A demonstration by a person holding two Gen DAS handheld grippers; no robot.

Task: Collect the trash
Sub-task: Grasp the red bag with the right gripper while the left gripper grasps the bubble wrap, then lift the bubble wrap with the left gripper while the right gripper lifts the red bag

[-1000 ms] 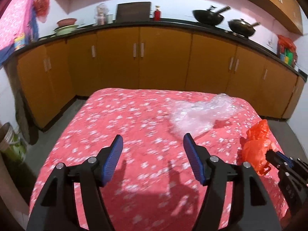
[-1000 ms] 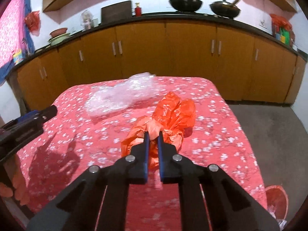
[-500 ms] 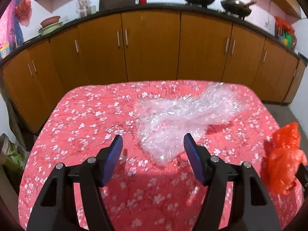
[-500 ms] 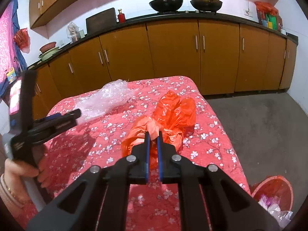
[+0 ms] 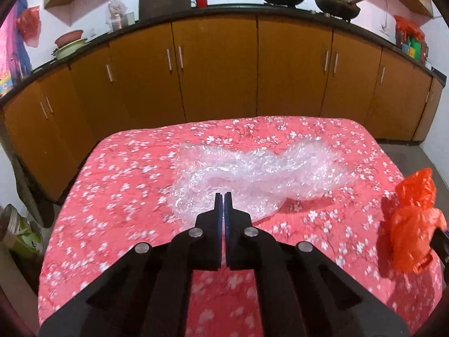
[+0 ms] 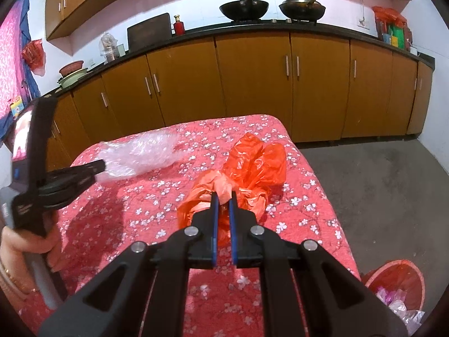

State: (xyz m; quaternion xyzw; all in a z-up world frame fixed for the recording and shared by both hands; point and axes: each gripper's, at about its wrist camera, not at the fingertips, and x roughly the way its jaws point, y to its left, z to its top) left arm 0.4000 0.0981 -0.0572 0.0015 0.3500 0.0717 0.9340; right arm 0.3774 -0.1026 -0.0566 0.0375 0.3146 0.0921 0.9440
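Note:
A crumpled sheet of clear bubble wrap (image 5: 261, 174) lies on the red flowered table (image 5: 112, 185). My left gripper (image 5: 223, 196) is shut on the near edge of the bubble wrap; it also shows in the right wrist view (image 6: 101, 165) at the wrap (image 6: 140, 151). My right gripper (image 6: 223, 196) is shut on an orange plastic bag (image 6: 249, 165) and holds it just above the table's right side. The bag also shows in the left wrist view (image 5: 412, 216).
A red bin (image 6: 398, 292) with trash in it stands on the floor to the right of the table. Brown cabinets (image 5: 219, 70) run along the back wall. A green container (image 5: 19, 236) sits on the floor at the left.
My left gripper moved forward to the bubble wrap and closed on its near edge. My right gripper kept its hold on the orange bag.

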